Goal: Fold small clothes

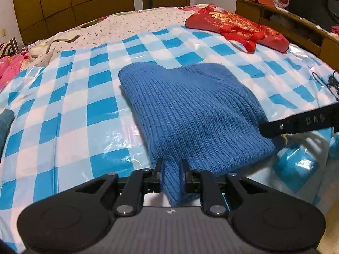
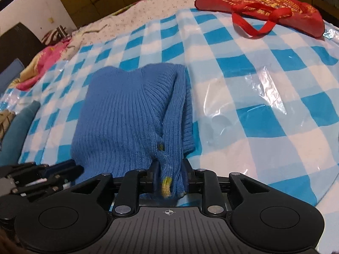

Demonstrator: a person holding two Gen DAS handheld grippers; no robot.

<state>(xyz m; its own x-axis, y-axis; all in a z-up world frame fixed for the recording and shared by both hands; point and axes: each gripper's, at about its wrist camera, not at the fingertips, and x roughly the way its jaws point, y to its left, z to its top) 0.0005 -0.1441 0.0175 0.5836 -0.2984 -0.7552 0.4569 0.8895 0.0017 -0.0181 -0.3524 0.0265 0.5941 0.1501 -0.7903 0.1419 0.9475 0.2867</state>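
Blue ribbed knit sweater (image 1: 190,114), already folded into a compact rectangle, lies on the bed on the blue-and-white checked plastic sheet (image 1: 84,97), near edge toward both cameras. Left gripper (image 1: 171,167) has a fold of the near hem between its fingers, pads narrowly apart and against the knit on both sides, so it reads as clamped on the sweater. Right gripper (image 2: 168,167) sits at the other near corner with a bunched bit of hem plus a yellow-green trim between its fingers; pads look pressed to the cloth, so clamped too, though the grip looks loose-ish. Step in hand, as I judge it: setting down or finishing the last fold and letting go. To do it well: keep both near corners level with each other so the edge lands straight, lower until the knit rests flat on the sheet before releasing, open both grippers together, then back straight out toward the cameras so the fingers don't drag the top layer. The slick plastic likely lets the bundle slide, so no sideways pull. The right-side layers look uneven in the right wrist view, may need a tuck. Red fabric tote bag with gold print (image 1: 237,29) lies far back, well clear.
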